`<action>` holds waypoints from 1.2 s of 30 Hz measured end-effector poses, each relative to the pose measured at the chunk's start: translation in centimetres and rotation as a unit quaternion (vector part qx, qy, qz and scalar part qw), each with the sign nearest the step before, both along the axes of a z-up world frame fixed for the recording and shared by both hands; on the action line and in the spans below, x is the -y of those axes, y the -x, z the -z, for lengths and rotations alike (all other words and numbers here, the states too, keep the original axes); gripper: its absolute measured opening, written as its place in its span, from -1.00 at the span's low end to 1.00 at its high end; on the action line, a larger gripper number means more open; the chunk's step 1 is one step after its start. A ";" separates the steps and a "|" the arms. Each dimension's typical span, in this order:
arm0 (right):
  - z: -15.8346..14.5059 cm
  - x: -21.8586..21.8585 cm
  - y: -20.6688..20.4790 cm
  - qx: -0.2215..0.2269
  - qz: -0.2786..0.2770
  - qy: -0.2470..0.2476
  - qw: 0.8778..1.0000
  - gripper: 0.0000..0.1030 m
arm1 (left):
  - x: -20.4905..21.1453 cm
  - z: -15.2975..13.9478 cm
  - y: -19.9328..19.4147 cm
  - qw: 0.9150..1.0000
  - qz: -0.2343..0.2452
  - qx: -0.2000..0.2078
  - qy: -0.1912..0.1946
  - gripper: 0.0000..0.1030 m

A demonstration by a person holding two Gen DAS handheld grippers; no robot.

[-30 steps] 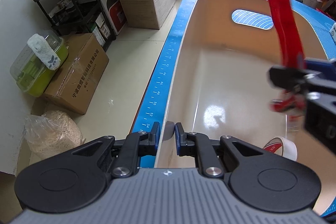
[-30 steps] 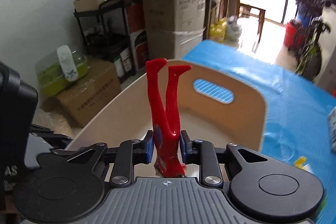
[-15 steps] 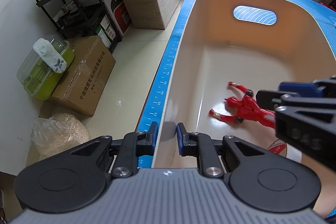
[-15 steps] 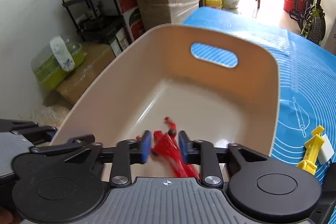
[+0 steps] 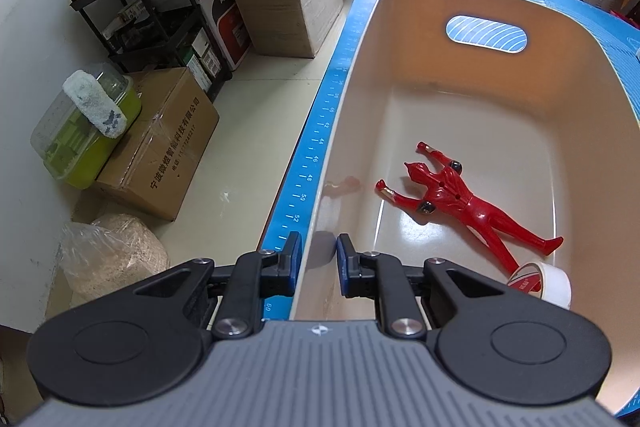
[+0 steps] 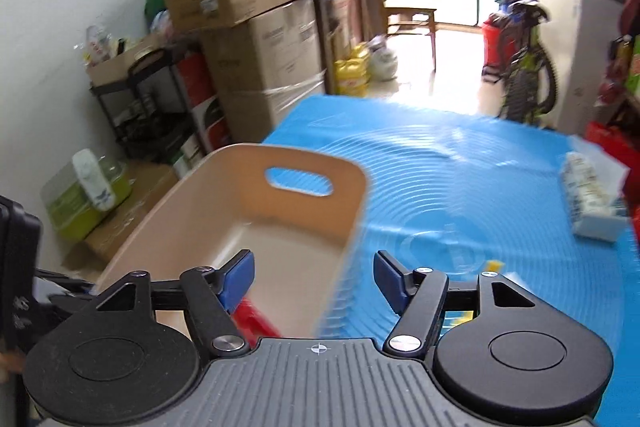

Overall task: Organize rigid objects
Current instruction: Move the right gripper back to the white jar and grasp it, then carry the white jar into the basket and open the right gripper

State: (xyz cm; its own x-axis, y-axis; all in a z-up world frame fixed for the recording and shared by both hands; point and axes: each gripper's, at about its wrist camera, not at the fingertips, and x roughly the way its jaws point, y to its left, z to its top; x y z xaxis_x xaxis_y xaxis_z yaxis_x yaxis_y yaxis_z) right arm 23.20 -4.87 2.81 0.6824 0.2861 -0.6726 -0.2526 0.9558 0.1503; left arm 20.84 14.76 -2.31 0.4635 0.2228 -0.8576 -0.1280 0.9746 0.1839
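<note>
Left gripper: the black two-finger left gripper (image 5: pixel 317 263) with blue pads straddles the near left rim of the beige bin, one pad outside the wall and one inside, the jaws drawn in close on the rim. Whether the pads actually press the wall cannot be told from the left wrist view.
Right gripper: the black two-finger right gripper (image 6: pixel 314 281) with blue pads hangs over the bin's right wall near the near end; its jaws are opening and stand wide, with nothing gripped between the pads.
Bin: the large beige oval plastic bin (image 5: pixel 592 95) with a slot handle cut in its far wall sits on the blue mat along the table's left edge, its left wall running beside the printed ruler strip.
Figure: the red plastic hero action figure (image 5: pixel 454 197) lies flat on the bin floor, free of both grippers, arms spread toward the left wall and legs stretched toward the near right corner of the bin. In the right wrist view only a blurred red part (image 6: pixel 252 319) shows below the left pad.
Tape: a roll of white tape with a red-printed core (image 5: pixel 540 283) rests on the bin floor in the near right corner, touching or just beside the figure's foot.
Mat: the blue silicone mat with white circle markings (image 6: pixel 460 187) covers the table top.
Other items: a white and blue printed pack (image 6: pixel 588 199) lies near the table's right edge, well apart from the bin; a small yellow piece (image 6: pixel 494 265) shows just beyond the right gripper's right finger, too blurred to identify.
</note>
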 end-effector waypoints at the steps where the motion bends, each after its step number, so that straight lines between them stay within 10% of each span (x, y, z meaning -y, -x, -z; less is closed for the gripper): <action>1: 0.0 0.7 0.1 0.003 0.007 0.007 1.000 0.43 | -0.1 -0.1 0.0 1.000 0.000 0.001 0.000 -0.61; 20: 9.2 6.4 -0.8 -0.106 0.047 0.092 0.989 0.29 | -0.2 -0.3 0.0 1.000 -0.005 0.004 0.003 -0.62; 28: 9.9 6.3 -1.3 -0.115 0.047 0.092 0.988 -0.24 | -0.2 -0.3 0.1 1.000 -0.005 0.005 0.003 -0.62; 36: 7.7 6.6 -1.3 -0.096 0.063 0.074 0.991 -0.24 | -0.1 -0.3 0.1 1.000 -0.004 0.005 0.003 -0.62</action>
